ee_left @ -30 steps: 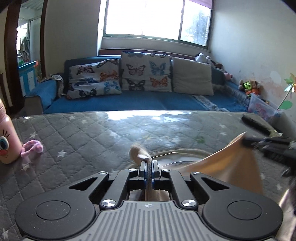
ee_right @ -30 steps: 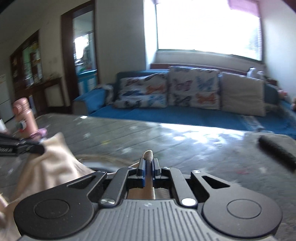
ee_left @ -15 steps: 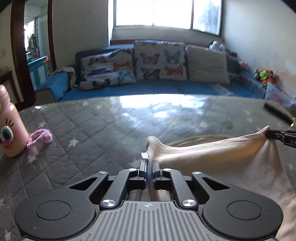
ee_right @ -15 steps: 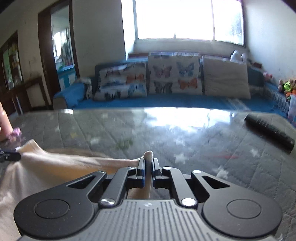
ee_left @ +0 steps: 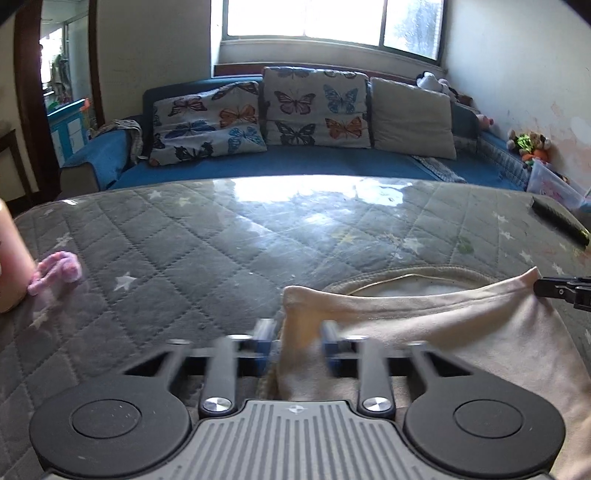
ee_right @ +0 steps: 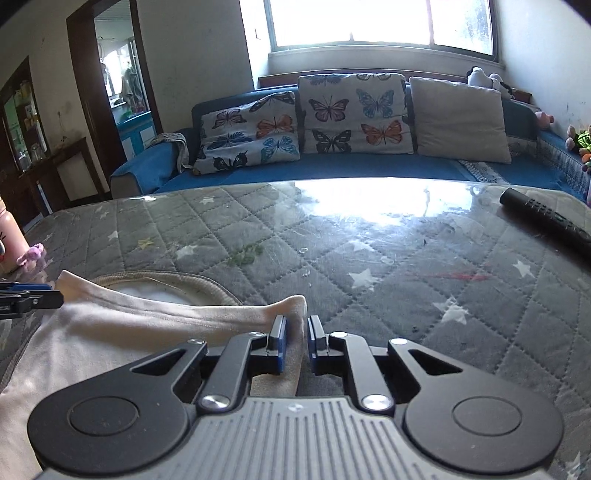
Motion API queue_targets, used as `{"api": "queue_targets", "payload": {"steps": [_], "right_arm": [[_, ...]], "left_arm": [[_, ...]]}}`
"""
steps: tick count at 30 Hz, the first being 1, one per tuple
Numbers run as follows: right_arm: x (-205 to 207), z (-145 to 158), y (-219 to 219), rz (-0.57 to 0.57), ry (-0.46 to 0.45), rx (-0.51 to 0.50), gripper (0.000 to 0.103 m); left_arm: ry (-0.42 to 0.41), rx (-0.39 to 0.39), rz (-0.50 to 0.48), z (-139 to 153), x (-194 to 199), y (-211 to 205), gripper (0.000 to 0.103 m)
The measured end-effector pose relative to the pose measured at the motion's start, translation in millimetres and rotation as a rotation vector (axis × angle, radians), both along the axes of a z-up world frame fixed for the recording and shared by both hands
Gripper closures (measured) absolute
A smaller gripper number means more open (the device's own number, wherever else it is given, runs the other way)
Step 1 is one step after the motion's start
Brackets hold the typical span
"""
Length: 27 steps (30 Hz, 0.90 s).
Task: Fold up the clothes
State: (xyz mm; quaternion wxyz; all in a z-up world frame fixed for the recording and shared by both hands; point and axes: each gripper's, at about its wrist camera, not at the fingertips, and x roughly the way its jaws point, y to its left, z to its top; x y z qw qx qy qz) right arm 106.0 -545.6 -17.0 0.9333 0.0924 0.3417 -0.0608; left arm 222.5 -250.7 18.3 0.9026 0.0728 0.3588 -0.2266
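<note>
One cream garment (ee_left: 424,332) lies on the grey quilted worktop (ee_left: 207,251), at its near edge, with the folded-over hem uppermost and the ribbed neckline (ee_left: 406,275) showing just beyond it. Two grippers are at work. The left gripper (ee_left: 295,332) has its jaws parted, blurred in the left wrist view, with the left corner of the hem standing loose between them. The right gripper (ee_right: 294,332) likewise has its jaws spread, and the right corner of the hem rises in the gap; from this view it is hard to tell whether the cloth touches either pad. Each gripper's tip shows in the other's camera, level with the hem's ends.

Elsewhere on the worktop there is one pink bottle (ee_left: 9,266) at the left edge with one small pink fuzzy item (ee_left: 55,271) just beside it, and one black remote control (ee_right: 546,219) near the far right corner. No container holds anything that can be made out.

The middle and far stretch of the worktop beyond the garment is bare quilting with glare from the window (ee_right: 380,24). Beyond the far edge stands one blue sofa (ee_right: 332,166) carrying three cushions, two with butterflies (ee_right: 354,114) and one plain (ee_right: 458,118).
</note>
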Motion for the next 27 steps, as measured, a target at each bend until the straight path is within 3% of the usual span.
{"api": "queue_targets", "payload": {"steps": [4, 11, 12, 15, 17, 22, 27], "right_arm": [[4, 2, 4, 0.007, -0.011, -0.031, 0.095], [5, 11, 6, 0.018, 0.004, -0.039, 0.091], [2, 16, 8, 0.025, 0.0, -0.045, 0.088], [-11, 28, 16, 0.059, -0.002, -0.052, 0.067], [-22, 35, 24, 0.092, 0.001, -0.059, 0.066], [-53, 39, 52, 0.186, 0.026, -0.068, 0.057], [-85, 30, 85, 0.284, 0.057, -0.086, 0.052]], "left_arm": [[-0.056, 0.033, 0.017, -2, -1, -2, 0.099], [-0.039, 0.033, 0.03, 4, -6, 4, 0.095], [-0.038, 0.029, 0.03, 8, -9, 6, 0.095], [-0.037, 0.015, 0.01, 17, -27, 9, 0.087], [-0.046, 0.019, -0.012, 22, -43, 9, 0.075], [-0.052, 0.041, -0.103, 25, -93, 9, 0.066], [-0.052, 0.056, -0.173, 18, -142, 10, 0.065]]}}
